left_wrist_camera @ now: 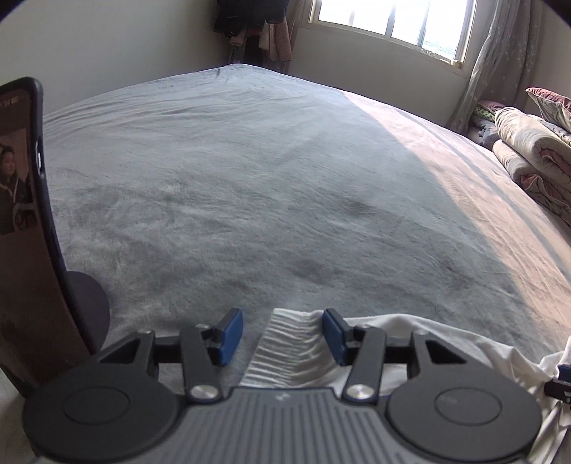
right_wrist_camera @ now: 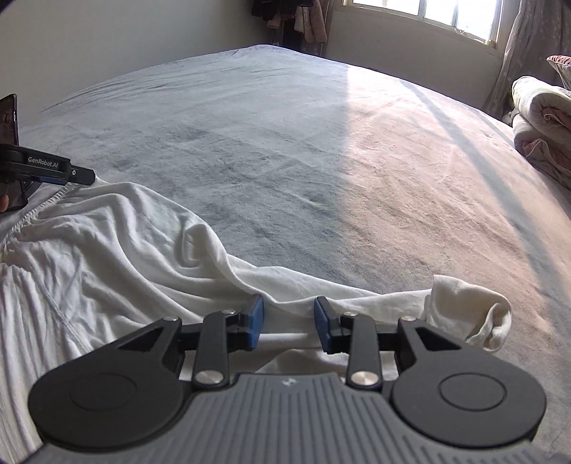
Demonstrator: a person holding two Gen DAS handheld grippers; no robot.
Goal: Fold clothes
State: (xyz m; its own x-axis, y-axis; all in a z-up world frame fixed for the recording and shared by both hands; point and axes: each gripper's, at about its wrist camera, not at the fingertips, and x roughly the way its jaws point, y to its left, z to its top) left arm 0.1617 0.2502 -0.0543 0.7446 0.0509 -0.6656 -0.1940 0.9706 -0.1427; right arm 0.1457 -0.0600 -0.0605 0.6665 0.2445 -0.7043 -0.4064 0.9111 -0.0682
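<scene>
A white garment (right_wrist_camera: 107,250) lies crumpled along the near edge of the grey bed (right_wrist_camera: 267,142). Its sleeve (right_wrist_camera: 467,310) curls up at the right. My right gripper (right_wrist_camera: 289,321) is open just above the garment's far edge, with a fold of cloth running between its blue pads. In the left wrist view the garment's ribbed band (left_wrist_camera: 285,353) lies between the spread fingers of my left gripper (left_wrist_camera: 282,335), which is open. The left gripper (right_wrist_camera: 53,171) also shows at the left edge of the right wrist view, over the stitched hem.
A phone (left_wrist_camera: 21,214) stands upright on a round-based stand (left_wrist_camera: 89,307) at the bed's left near corner. Folded quilts (left_wrist_camera: 528,153) are piled at the right. A window (left_wrist_camera: 392,21) and hanging clothes (left_wrist_camera: 257,28) are beyond the far side. The grey blanket (left_wrist_camera: 249,178) stretches ahead.
</scene>
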